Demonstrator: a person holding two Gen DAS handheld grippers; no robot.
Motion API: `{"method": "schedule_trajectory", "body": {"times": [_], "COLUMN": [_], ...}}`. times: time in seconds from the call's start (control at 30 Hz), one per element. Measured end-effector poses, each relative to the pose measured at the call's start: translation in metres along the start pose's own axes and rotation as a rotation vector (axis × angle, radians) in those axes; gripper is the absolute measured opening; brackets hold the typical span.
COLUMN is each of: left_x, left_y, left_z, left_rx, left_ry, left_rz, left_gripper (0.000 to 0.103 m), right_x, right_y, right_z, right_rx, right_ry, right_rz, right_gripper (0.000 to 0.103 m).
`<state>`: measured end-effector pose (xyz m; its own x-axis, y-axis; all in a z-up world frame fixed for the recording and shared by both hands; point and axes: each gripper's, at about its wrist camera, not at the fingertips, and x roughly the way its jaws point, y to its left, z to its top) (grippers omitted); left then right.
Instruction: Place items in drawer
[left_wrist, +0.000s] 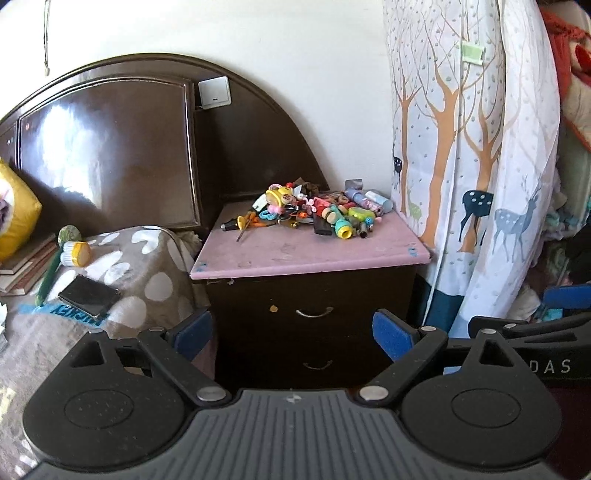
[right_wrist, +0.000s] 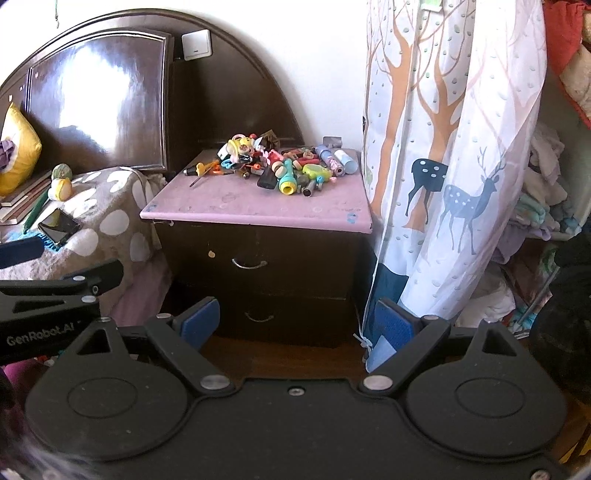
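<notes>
A dark wooden nightstand with a pink top (left_wrist: 306, 247) (right_wrist: 258, 206) carries a heap of small toys and trinkets (left_wrist: 314, 210) (right_wrist: 280, 162), a screwdriver (left_wrist: 242, 223) among them. Its upper drawer (left_wrist: 314, 313) (right_wrist: 249, 263) and lower drawer (left_wrist: 317, 365) (right_wrist: 259, 317) are both closed, each with a curved metal handle. My left gripper (left_wrist: 291, 339) hovers open in front of the drawers, nothing between its blue pads. My right gripper (right_wrist: 295, 325) is also open and empty, low before the nightstand. Each gripper shows at the edge of the other's view.
A bed with a spotted blanket (left_wrist: 122, 266) lies left of the nightstand, bearing a phone (left_wrist: 88, 297), a yellow-capped jar (left_wrist: 75, 253) and books. A dark headboard (left_wrist: 110, 147) stands behind. A deer-print curtain (left_wrist: 472, 166) hangs right, with piled clothes (right_wrist: 546, 192) beyond.
</notes>
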<state>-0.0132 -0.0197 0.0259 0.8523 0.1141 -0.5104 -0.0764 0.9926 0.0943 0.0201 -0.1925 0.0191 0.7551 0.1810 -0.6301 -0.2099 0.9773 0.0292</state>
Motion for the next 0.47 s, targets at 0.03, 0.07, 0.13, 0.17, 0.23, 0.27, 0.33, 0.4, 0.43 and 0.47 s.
{"method": "schedule_trajectory", "body": {"times": [0.03,0.07,0.13,0.17,0.23,0.27,0.33,0.4,0.43,0.47], "left_x": [-0.001,-0.002,-0.005,-0.006,-0.008,-0.009,-0.011,-0.013,-0.013,-0.013], "left_y": [0.000,0.000,0.001,0.001,0.002,0.002,0.003,0.004,0.005,0.005], "left_z": [0.000,0.001,0.001,0.002,0.002,0.002,0.002,0.002,0.002,0.002], "left_rx": [0.000,-0.002,-0.008,-0.010,-0.017,-0.020,-0.022,-0.026,-0.029,-0.029], "left_ry": [-0.002,-0.003,-0.007,-0.009,-0.015,-0.018,-0.024,-0.026,-0.027,-0.028], "left_rz": [-0.002,-0.007,-0.019,-0.024,-0.033,-0.038,-0.043,-0.048,-0.051,-0.052], "left_gripper": [0.094,0.094,0.094,0.094,0.094,0.094,0.094,0.094,0.094,0.094], "right_x": [-0.001,-0.002,-0.004,-0.004,-0.006,-0.007,-0.007,-0.008,-0.008,-0.009], "right_y": [0.000,0.000,0.000,0.001,0.001,0.002,0.002,0.003,0.003,0.004], "right_z": [0.000,0.000,0.000,0.000,0.000,0.001,0.001,0.001,0.001,0.001], "right_rx": [0.001,0.002,0.000,0.000,-0.002,-0.004,-0.005,-0.006,-0.007,-0.007], "right_ry": [-0.001,-0.002,-0.003,-0.002,-0.001,-0.002,-0.002,-0.001,-0.001,-0.001], "right_rz": [-0.001,-0.002,-0.005,-0.007,-0.010,-0.011,-0.012,-0.012,-0.011,-0.011], "right_gripper": [0.093,0.093,0.093,0.093,0.093,0.093,0.093,0.093,0.093,0.093]}}
